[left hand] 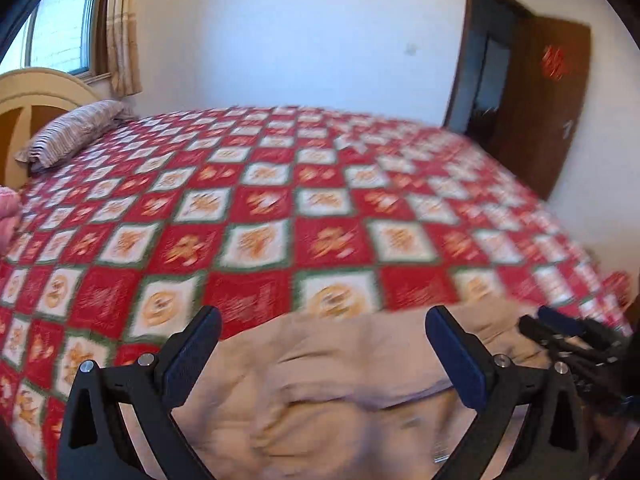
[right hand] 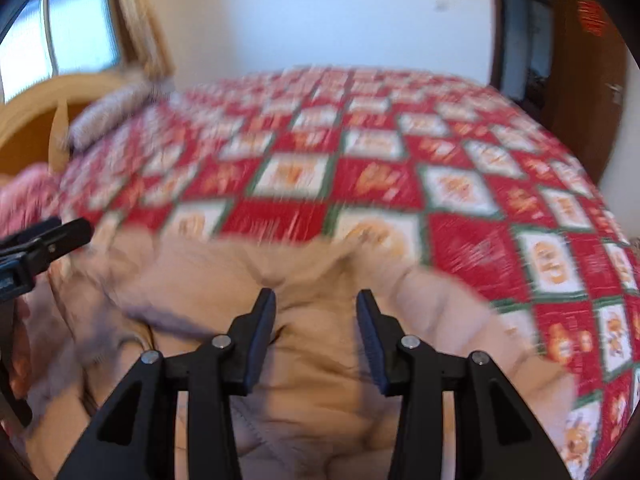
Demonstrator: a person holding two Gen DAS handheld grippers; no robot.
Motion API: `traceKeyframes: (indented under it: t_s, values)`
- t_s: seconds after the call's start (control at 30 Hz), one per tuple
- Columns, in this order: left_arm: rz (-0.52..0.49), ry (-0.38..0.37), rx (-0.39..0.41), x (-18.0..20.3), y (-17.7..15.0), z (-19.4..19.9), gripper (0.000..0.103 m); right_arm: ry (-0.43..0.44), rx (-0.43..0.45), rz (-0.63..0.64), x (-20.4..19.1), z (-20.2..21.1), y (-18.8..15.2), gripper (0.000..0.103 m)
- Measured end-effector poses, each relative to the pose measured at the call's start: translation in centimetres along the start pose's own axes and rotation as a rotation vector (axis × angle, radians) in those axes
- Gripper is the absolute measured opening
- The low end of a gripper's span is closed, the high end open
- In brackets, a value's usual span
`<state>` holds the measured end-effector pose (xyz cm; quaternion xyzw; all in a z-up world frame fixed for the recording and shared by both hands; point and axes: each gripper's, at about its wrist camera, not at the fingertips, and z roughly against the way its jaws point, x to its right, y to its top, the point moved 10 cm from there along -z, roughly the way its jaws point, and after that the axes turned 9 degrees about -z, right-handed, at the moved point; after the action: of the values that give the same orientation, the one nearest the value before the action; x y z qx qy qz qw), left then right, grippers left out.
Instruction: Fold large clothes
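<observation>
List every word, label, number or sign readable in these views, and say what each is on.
No text can be read in either view.
Red decoration on the door: may carry characters, too blurred to read.
Bedspread: the red and white squares bear orange motifs, blurred; whether they are figures or writing cannot be told.
Beige garment: no label shows.

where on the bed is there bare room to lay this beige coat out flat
The widest bare stretch of the red checked bedspread runs between the striped pillow at the headboard end and the far edge by the door. The near edge is crowded: the bunched beige coat lies there, with pink fabric at the left.
</observation>
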<state>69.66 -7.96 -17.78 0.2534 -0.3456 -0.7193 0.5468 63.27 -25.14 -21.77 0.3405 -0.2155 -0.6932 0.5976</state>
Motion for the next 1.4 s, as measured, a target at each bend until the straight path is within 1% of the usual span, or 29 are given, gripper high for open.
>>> traceKeyframes:
  t_s: [0.03, 0.07, 0.1, 0.13, 0.23, 0.27, 0.3, 0.4, 0.53, 0.77, 0.93, 1.4]
  values:
    - [0.015, -0.037, -0.015, 1.0, 0.2, -0.5, 0.102, -0.013, 0.013, -0.019, 0.5, 0.2, 0.5, 0.045]
    - [0.03, -0.066, -0.044, 2.0, -0.1, -1.5, 0.102, -0.017, -0.002, -0.029, 0.8, -0.2, 0.5, 0.045]
    - [0.038, -0.074, -0.078, 2.7, -0.6, -2.7, 0.102, -0.018, -0.022, -0.035, 0.9, -0.8, 0.4, 0.045]
    - [0.041, -0.067, -0.104, 3.1, -1.3, -3.7, 0.102, -0.018, -0.044, -0.039, 1.0, -1.5, 0.0, 0.045]
    - [0.0, 0.035, -0.215, 3.2, -4.5, -7.3, 0.102, -0.036, -0.107, 0.004, 0.9, -3.4, -1.6, 0.043]
    - [-0.014, 0.049, -0.248, 3.1, -5.7, -8.2, 0.102, -0.044, -0.124, 0.011, 1.3, -3.8, -2.2, 0.043]
    - [-0.019, 0.053, -0.257, 3.1, -6.1, -8.5, 0.102, -0.041, -0.131, 0.007, 1.7, -4.1, -2.6, 0.043]
    - [-0.042, 0.075, -0.234, 3.3, -6.6, -8.7, 0.102, -0.018, -0.141, -0.014, 2.3, -4.4, -3.3, 0.043]
    - [-0.064, 0.11, -0.226, 3.4, -6.9, -8.8, 0.102, -0.033, -0.146, -0.001, 2.3, -4.7, -3.7, 0.044]
    - [-0.068, 0.117, -0.231, 3.4, -6.8, -9.3, 0.102, -0.059, -0.145, 0.021, 2.2, -5.1, -3.9, 0.044]
    - [-0.082, 0.133, -0.235, 3.5, -6.9, -9.5, 0.102, -0.104, -0.142, 0.063, 2.0, -5.3, -3.9, 0.044]
    - [-0.087, 0.136, -0.237, 3.5, -7.0, -9.5, 0.102, -0.119, -0.141, 0.074, 1.9, -5.4, -4.0, 0.044]
